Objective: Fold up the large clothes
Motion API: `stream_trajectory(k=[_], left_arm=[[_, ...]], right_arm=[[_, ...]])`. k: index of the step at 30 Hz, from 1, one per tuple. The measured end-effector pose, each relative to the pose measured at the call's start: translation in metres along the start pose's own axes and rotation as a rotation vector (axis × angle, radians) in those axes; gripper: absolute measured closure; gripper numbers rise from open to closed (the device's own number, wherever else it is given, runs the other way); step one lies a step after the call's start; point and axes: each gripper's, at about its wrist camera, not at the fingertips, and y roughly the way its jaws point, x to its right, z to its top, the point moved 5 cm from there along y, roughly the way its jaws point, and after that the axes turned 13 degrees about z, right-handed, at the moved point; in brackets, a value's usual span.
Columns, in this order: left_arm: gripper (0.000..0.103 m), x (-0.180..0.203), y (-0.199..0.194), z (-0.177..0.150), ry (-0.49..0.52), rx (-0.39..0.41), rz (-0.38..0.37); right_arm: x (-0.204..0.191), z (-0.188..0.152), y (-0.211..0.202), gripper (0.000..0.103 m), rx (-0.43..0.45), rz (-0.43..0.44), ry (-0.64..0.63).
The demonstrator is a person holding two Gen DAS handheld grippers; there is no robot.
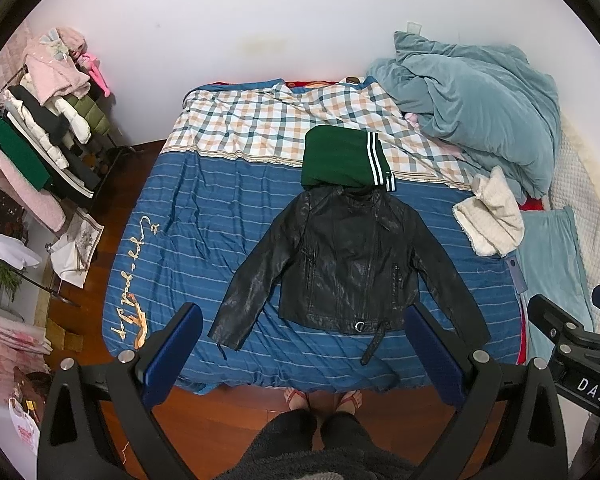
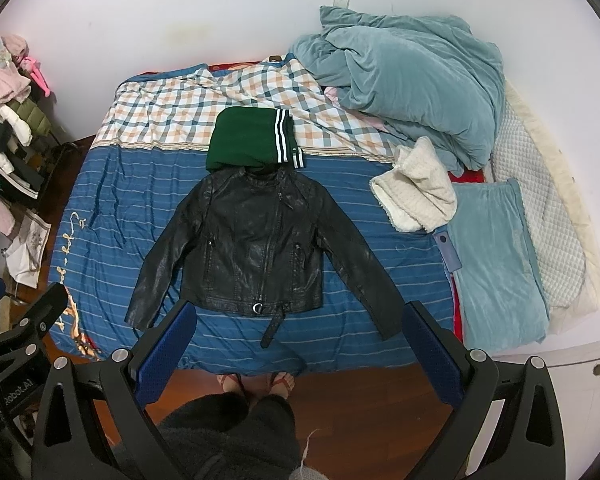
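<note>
A black leather jacket (image 1: 346, 264) lies flat, front up, on the blue striped bedspread (image 1: 204, 220), both sleeves spread out and down; it also shows in the right wrist view (image 2: 256, 244). A folded green garment with white stripes (image 1: 342, 158) lies just above its collar, also seen in the right wrist view (image 2: 252, 138). My left gripper (image 1: 304, 320) is open and empty, held high above the jacket's hem. My right gripper (image 2: 300, 316) is open and empty, also above the hem. Neither touches the jacket.
A crumpled teal duvet (image 1: 472, 108) and a cream fleece (image 1: 492, 216) lie at the bed's right. A clothes rack (image 1: 40, 132) stands on the left. The person's feet (image 1: 324, 398) stand on the wooden floor at the bed's foot.
</note>
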Motion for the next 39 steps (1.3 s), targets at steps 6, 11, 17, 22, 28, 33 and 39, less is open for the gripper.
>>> stream_trajectory(k=[6, 11, 17, 22, 28, 33, 39], left_arm=[[0.0, -0.004, 0.022, 0.016, 0.003, 0.06, 0.033], [0.0, -0.008, 0.066, 0.032, -0.016, 0.154, 0.098], [0.0, 0.021, 0.154, 0.035, 0.045, 0.141, 0.162], [0.0, 0.064, 0.226, 0.027, 0.08, 0.047, 0.178], [0.0, 0.124, 0.316, 0.015, 0.151, -0.084, 0.275], [0.0, 0.174, 0.395, -0.003, 0.192, -0.217, 0.292], [0.0, 0.234, 0.454, -0.001, 0.29, -0.201, 0.344]], right_arm=[[0.011, 0.005, 0.016, 0.0, 0.02, -0.004, 0.032], [0.041, 0.007, 0.047, 0.0, 0.094, 0.038, 0.175], [0.137, -0.02, 0.119, 0.014, 0.159, 0.011, 0.545], [0.229, -0.079, 0.215, 0.043, 0.107, 0.051, 0.853], [0.32, -0.164, 0.349, 0.034, 0.076, 0.15, 1.181], [0.393, -0.255, 0.472, 0.034, 0.038, 0.183, 1.515], [0.422, -0.313, 0.557, 0.034, 0.187, 0.368, 1.796]])
